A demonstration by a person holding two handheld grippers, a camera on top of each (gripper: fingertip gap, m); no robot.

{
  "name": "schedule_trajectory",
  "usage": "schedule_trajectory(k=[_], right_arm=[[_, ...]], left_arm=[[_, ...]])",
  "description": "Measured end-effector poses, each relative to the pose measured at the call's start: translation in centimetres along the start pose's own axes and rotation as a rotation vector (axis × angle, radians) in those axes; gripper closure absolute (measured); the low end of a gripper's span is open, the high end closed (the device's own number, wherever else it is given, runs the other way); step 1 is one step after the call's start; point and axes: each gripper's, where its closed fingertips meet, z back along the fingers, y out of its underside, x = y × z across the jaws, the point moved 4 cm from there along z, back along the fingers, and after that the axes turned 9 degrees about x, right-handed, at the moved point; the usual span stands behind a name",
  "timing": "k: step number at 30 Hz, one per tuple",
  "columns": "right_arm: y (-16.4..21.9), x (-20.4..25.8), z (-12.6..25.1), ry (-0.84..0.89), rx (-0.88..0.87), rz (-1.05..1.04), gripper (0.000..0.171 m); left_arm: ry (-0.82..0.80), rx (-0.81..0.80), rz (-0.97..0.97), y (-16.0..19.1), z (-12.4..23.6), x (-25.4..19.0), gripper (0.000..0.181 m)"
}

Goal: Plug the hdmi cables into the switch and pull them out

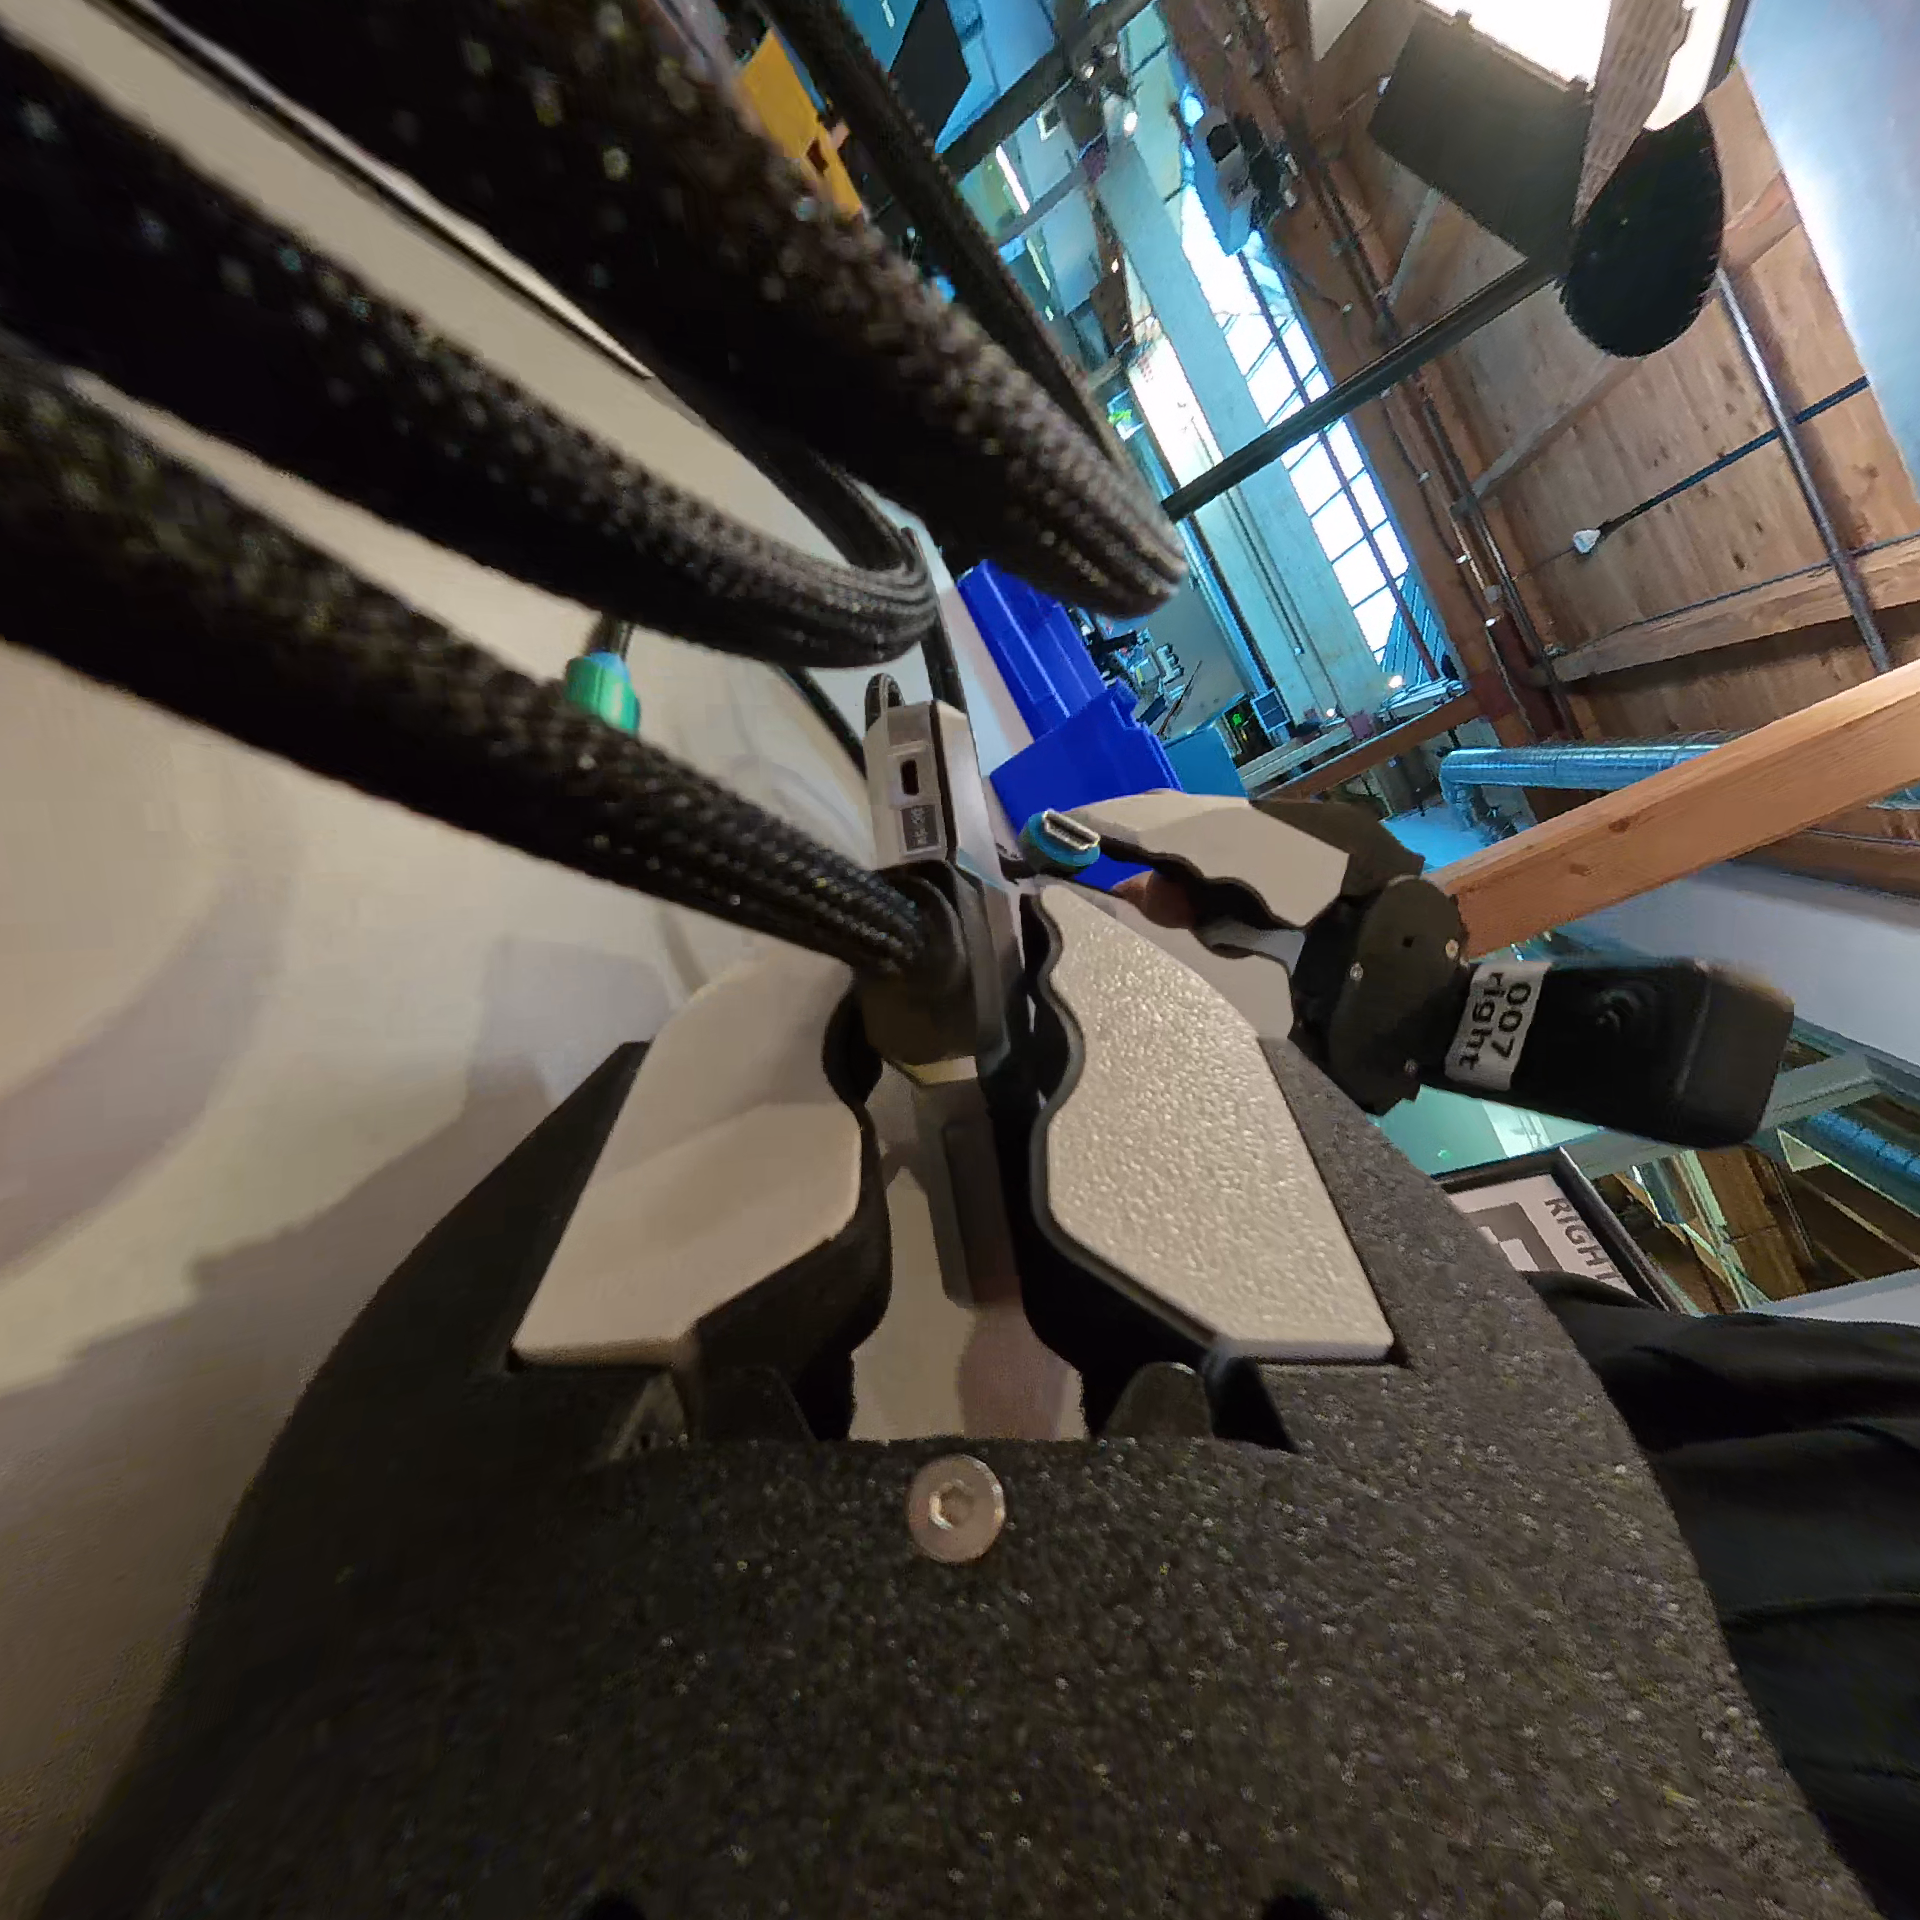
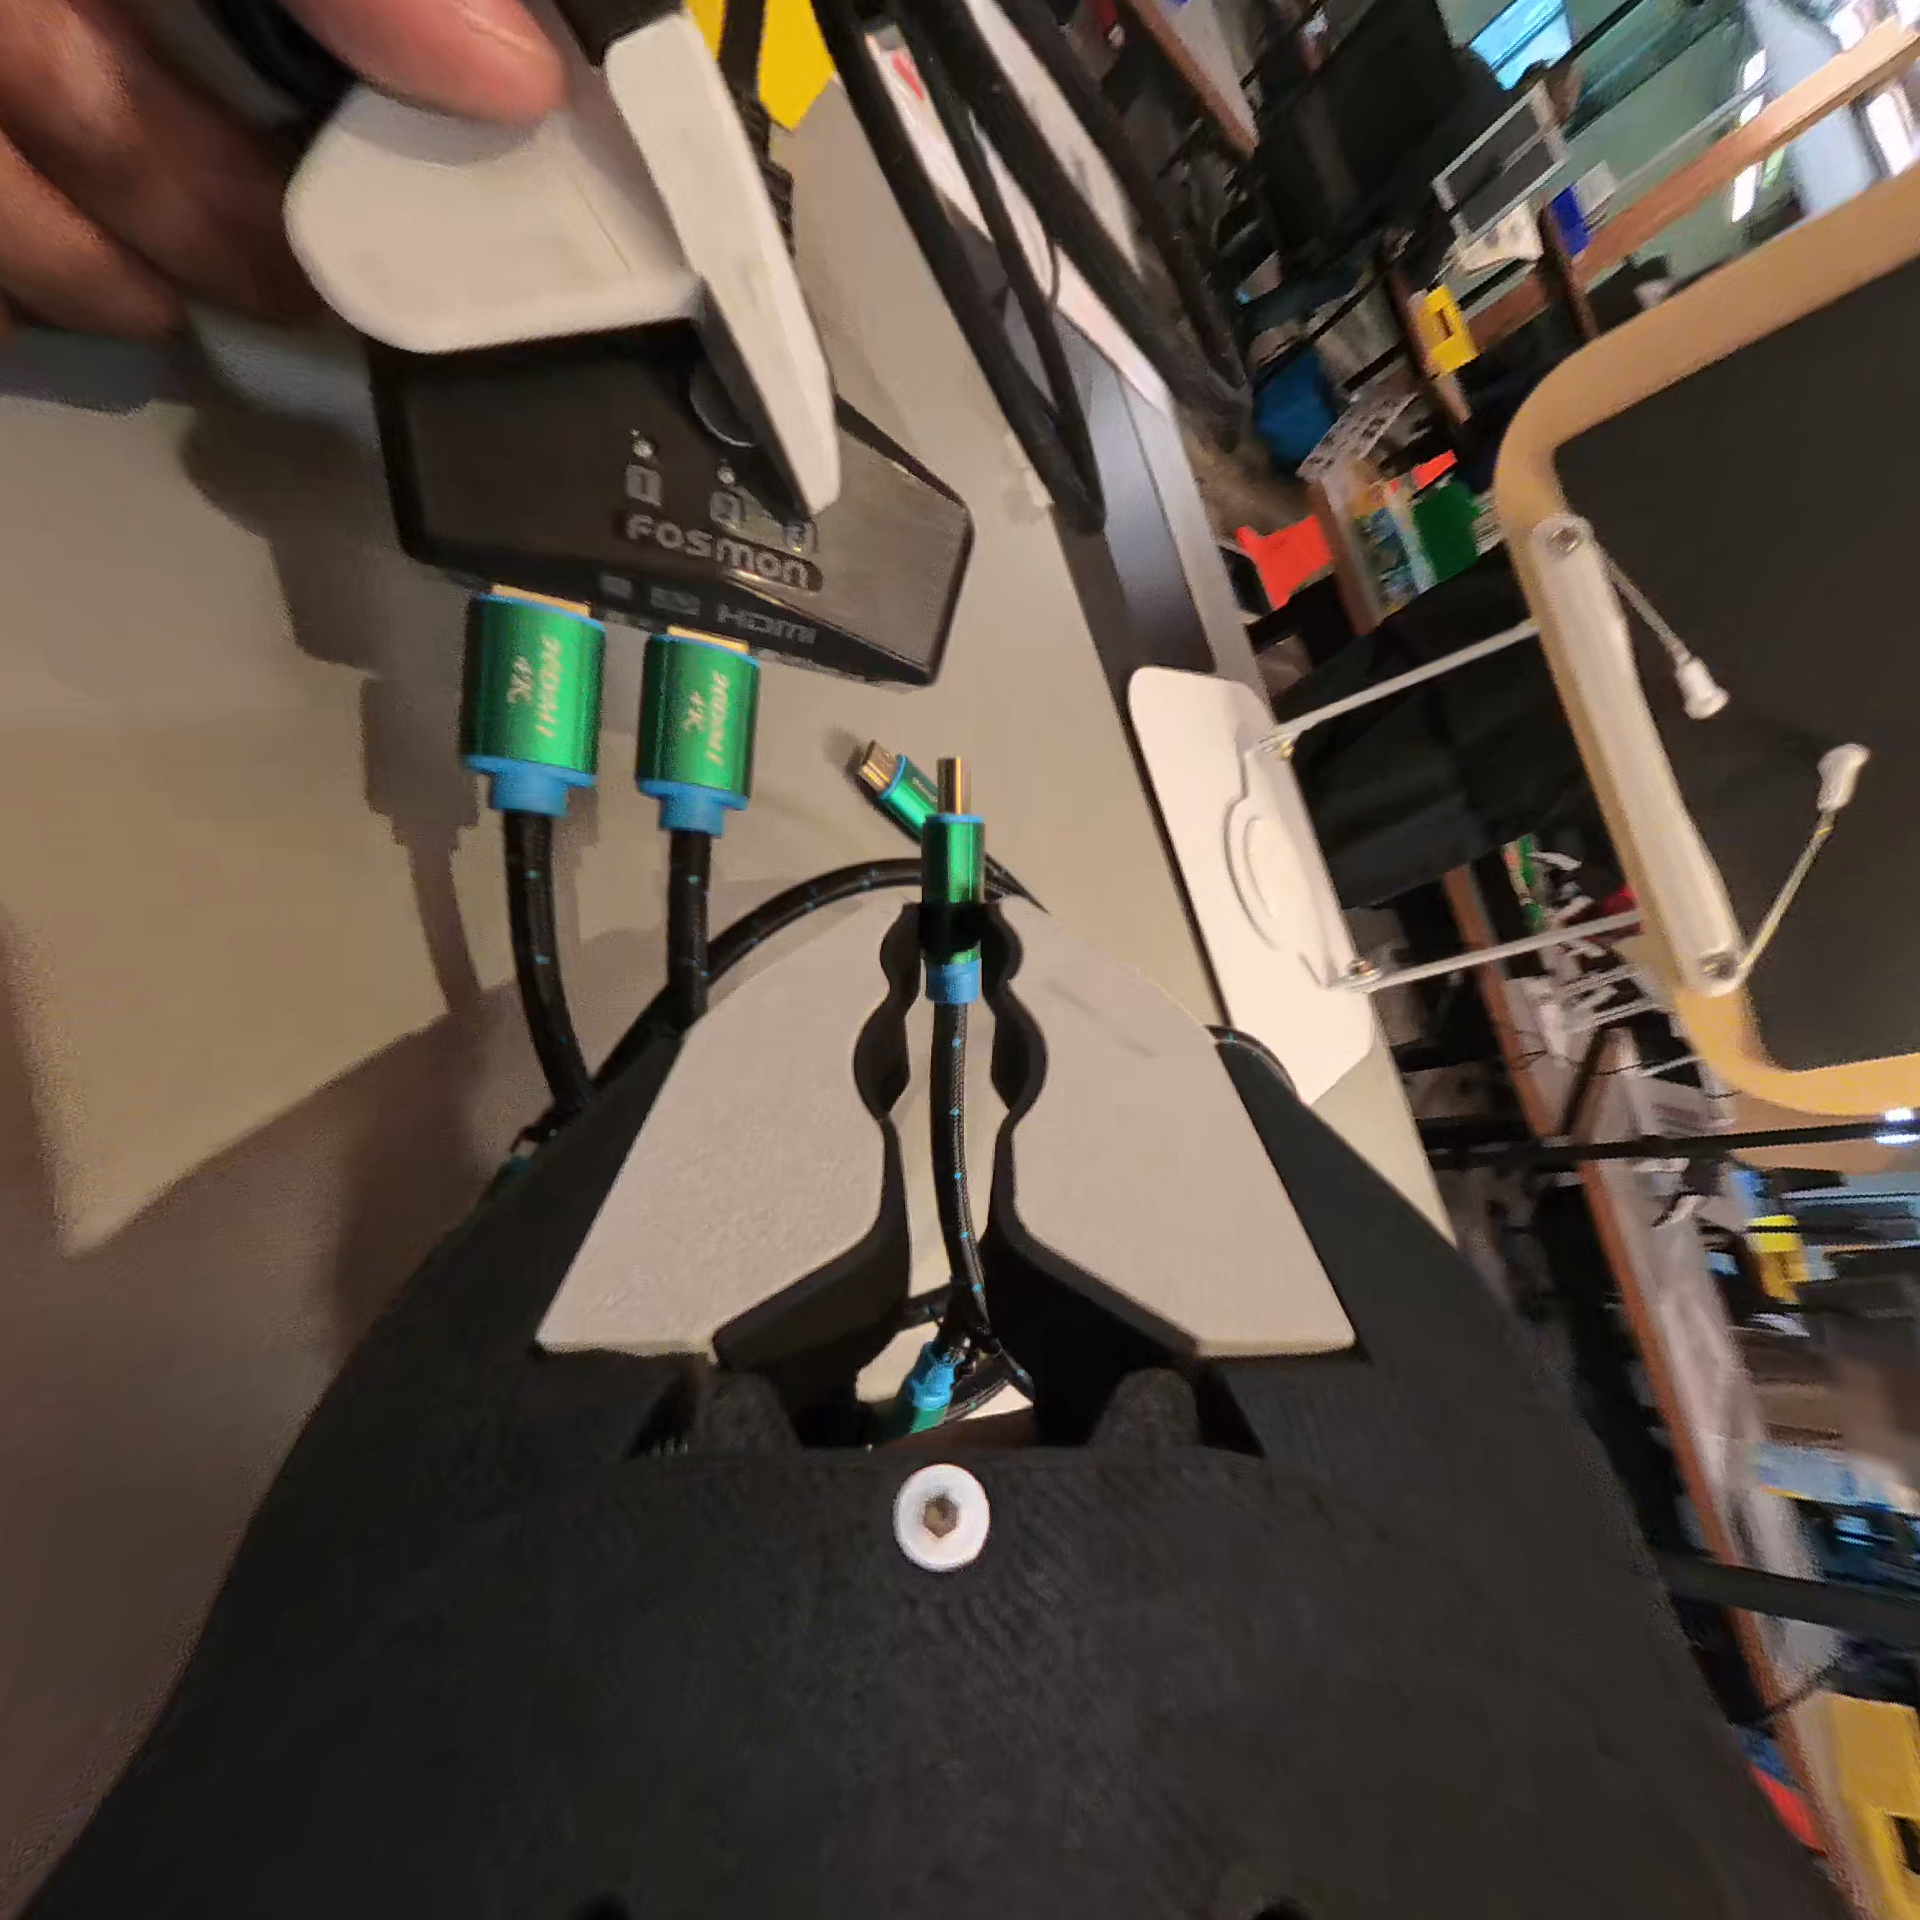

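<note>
Left wrist view: the left gripper [image 1: 951, 997] is pinched on the switch [image 1: 920, 821], held on edge with braided cables [image 1: 468, 727] running off toward ten o'clock; the right gripper [image 1: 1081, 847] comes in from three o'clock.

Right wrist view: the right gripper [image 2: 951, 925] clamps a green plug [image 2: 954, 862], tip toward twelve o'clock. Two plugs [image 2: 613, 707] sit in the switch [image 2: 675, 520] at eleven o'clock — a third port looks free. A loose plug [image 2: 894, 784] lies just beside. Judged step: third insertion — next, align the tip with that port.
</note>
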Motion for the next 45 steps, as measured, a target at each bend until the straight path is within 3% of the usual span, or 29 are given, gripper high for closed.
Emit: schedule_trajectory(k=[4,8,20,24,31,40,45], right_arm=[[-0.1,1.2,-0.6,0.051,0.030,0.084,0.160],[0.0,2.2,-0.9,-0.020,0.051,0.070,0.160],[1.3,2.4,0.0,-0.617,-0.011,-0.397,0.154],[2.6,2.1,0.1,-0.796,0.020,-0.463,0.138],[2.5,1.0,0.5,-1.019,-0.045,-0.574,0.137],[2.3,2.3,-0.5,-1.230,0.016,-0.489,0.136],[2.5,2.8,-0.6,-1.301,0.032,-0.439,0.145]], left_arm=[[0.006,-0.028,-0.008,-0.1,0.0,-0.2,0.156],[0.012,-0.012,-0.008,0.1,-0.3,-0.3,0.156],[0.030,0.049,-0.046,0.6,-0.7,-0.7,0.157],[0.029,0.070,-0.056,0.7,-0.6,-0.7,0.156],[0.026,0.103,-0.081,0.8,-0.7,-0.7,0.156],[0.023,0.131,-0.137,1.1,-0.9,-1.1,0.156],[0.016,0.148,-0.163,1.3,-1.0,-1.2,0.156]])
